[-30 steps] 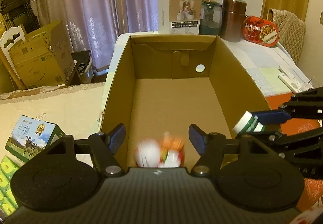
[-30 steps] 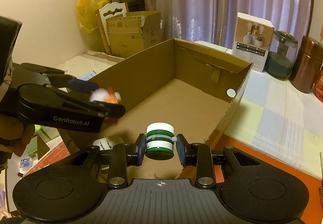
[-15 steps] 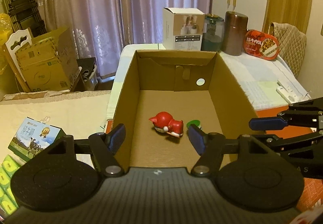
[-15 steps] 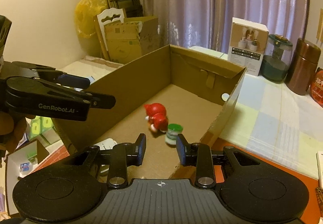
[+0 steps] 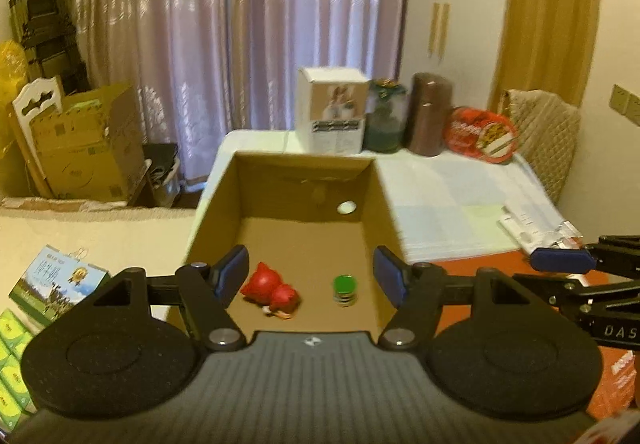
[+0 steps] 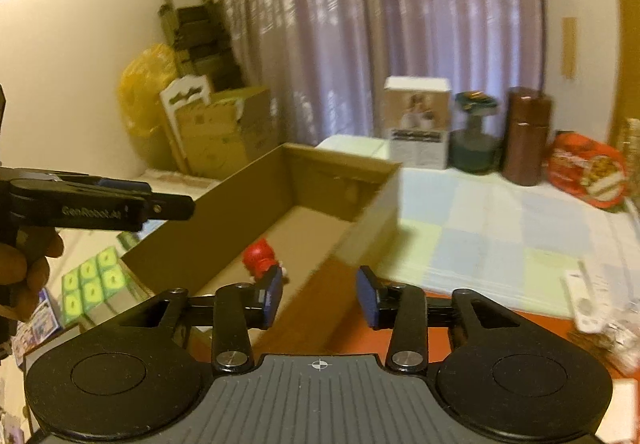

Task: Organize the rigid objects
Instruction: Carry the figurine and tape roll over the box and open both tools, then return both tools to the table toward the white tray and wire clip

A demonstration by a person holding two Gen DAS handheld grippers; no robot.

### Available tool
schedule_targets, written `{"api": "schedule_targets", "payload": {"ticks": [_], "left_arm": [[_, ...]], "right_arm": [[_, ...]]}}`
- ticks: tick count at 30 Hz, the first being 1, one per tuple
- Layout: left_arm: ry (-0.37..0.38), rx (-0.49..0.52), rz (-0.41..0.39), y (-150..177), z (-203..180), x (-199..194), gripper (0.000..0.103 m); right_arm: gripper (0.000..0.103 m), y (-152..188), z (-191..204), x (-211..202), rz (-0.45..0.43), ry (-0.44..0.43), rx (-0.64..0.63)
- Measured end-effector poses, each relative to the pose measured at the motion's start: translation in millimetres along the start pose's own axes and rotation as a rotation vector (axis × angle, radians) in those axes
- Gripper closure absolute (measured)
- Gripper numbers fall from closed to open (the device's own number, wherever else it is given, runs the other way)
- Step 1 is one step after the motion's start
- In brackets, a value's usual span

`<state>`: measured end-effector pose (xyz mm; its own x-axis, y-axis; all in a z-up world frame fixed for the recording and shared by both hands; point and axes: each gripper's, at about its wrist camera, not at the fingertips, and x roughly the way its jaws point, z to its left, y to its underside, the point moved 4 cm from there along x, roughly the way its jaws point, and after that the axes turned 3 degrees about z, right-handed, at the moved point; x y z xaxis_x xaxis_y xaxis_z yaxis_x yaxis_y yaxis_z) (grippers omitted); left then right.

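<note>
An open cardboard box [image 5: 384, 199] [image 6: 264, 187] stands on the table. A red toy figure [image 5: 272, 290] [image 6: 260, 256] and a small green-capped jar [image 5: 344, 290] lie on its floor. My left gripper [image 5: 310, 278] is open and empty, raised above the box's near end. My right gripper [image 6: 318, 296] is open and empty, above the box's near right corner. The right gripper also shows at the right edge of the left wrist view [image 5: 568, 264]; the left gripper shows at the left of the right wrist view [image 6: 120, 199]. The jar is hidden in the right wrist view.
At the table's back stand a white carton [image 5: 332, 109], a green jar [image 5: 386, 115], a brown canister [image 5: 428, 113] and a red tin [image 5: 480, 133]. A white remote [image 6: 582, 300] lies at right. Milk cartons [image 5: 56, 280] and green packs [image 6: 92, 280] sit left of the box.
Both grippers let go: the red toy and the green-capped jar fell into the box. Both grippers then rose and pulled back, and the right gripper opened wider.
</note>
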<state>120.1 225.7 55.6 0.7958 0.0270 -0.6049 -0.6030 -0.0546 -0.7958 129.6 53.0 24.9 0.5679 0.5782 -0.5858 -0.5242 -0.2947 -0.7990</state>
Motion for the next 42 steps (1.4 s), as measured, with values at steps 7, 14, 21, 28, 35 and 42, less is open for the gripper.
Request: {"api": "schedule_targets", "payload": {"ticks": [7,14,21,28,35,42], "left_arm": [[0.075,-0.003,-0.035,-2,-55,-23,0.035],[0.153,0.027,-0.043,5,-119,-32,0.022],[0.214,0.053,-0.001,24,-173,-18,0.017],[0.236,0.079,0.045,41,-209,1,0.016],[0.241,0.074,0.065,48,-224,17,0.01],[0.247,0.074,0.094,51,-232,38,0.007]], "right_arm": [[0.032,22,-37,-70,-0.068,0.122,0.078],[0.024,56,-83,-130,-0.089,0.248,0.147],[0.021,100,-129,-169,-0.059,0.357,0.239],[0.018,131,-171,-193,-0.055,0.431,0.351],[0.012,139,-187,-188,-0.021,0.422,0.374],[0.009,143,-196,-170,0.01,0.416,0.375]]}}
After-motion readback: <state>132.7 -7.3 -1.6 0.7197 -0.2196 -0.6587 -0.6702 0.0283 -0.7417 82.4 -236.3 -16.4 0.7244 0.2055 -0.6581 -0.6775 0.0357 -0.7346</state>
